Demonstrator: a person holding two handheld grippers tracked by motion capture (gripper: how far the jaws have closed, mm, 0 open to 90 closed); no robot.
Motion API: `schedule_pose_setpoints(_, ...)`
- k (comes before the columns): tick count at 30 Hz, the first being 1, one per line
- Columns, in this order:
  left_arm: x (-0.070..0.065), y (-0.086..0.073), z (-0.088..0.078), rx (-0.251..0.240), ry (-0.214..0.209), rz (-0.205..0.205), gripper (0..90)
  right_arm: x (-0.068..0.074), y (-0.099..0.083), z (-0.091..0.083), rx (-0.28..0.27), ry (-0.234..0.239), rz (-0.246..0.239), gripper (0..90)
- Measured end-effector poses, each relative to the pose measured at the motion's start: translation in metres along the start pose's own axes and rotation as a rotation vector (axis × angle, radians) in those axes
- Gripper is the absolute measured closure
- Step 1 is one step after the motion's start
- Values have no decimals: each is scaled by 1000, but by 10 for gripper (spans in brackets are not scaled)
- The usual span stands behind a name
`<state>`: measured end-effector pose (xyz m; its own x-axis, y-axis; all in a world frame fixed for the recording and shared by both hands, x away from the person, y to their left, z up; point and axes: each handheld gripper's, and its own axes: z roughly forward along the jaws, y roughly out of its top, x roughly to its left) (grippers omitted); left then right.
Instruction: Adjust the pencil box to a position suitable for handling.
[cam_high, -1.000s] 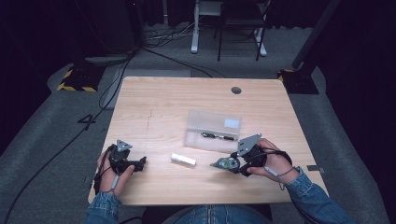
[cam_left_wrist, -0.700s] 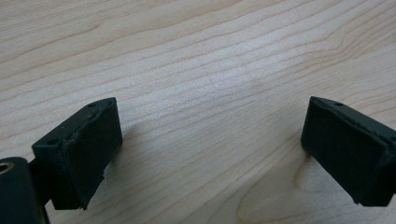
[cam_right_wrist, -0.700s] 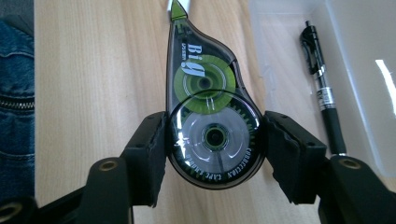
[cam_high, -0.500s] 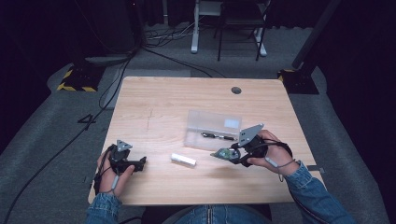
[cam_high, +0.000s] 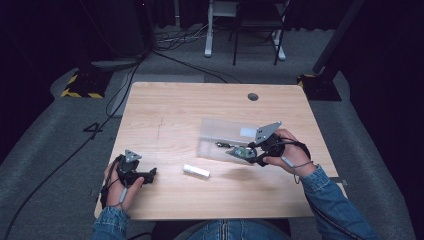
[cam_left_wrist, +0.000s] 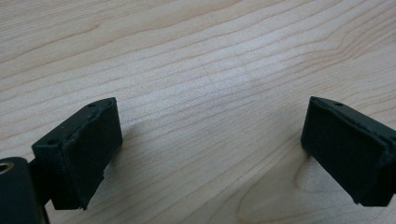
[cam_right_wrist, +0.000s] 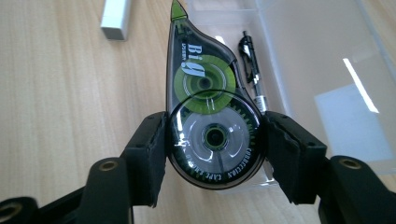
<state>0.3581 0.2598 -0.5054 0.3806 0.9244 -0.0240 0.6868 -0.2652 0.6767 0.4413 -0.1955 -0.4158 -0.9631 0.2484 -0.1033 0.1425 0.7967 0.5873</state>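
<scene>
A person's right gripper (cam_right_wrist: 215, 154) clamps a clear-and-green teardrop correction-tape dispenser (cam_right_wrist: 210, 116) over the near edge of a clear plastic box (cam_high: 225, 134) on the pale wooden table (cam_high: 170, 110). The step, seemingly, is setting it inside: carry it past the rim, lower it flat beside the black pen (cam_right_wrist: 251, 70) (not onto it), then release. The left gripper (cam_left_wrist: 210, 154), jaws apart and empty, rests well left of the box. The right gripper view reveals the grip; the high view places the white bar (cam_high: 196, 171) just left of the box.

The far half of the table (cam_high: 175, 105) lies bare. Nearer, a clear box (cam_high: 222, 134) and a white bar (cam_high: 196, 171) interrupt the middle; bare wood separates them.
</scene>
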Motion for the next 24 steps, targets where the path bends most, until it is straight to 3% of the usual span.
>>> schedule_pose_setpoints(4, 0, 0, 0, 1, 0, 0, 55, -8, -2, 0, -3, -21, -4, 425)
schedule_pose_setpoints(14, 0, 0, 0, 0, 0, 0, 55, -27, -7, 5, -17, -49, 39, 425)
schedule_pose_setpoints(24, 0, 0, 0, 0, 0, 0, 55, -37, -7, 18, 11, -39, 42, 425)
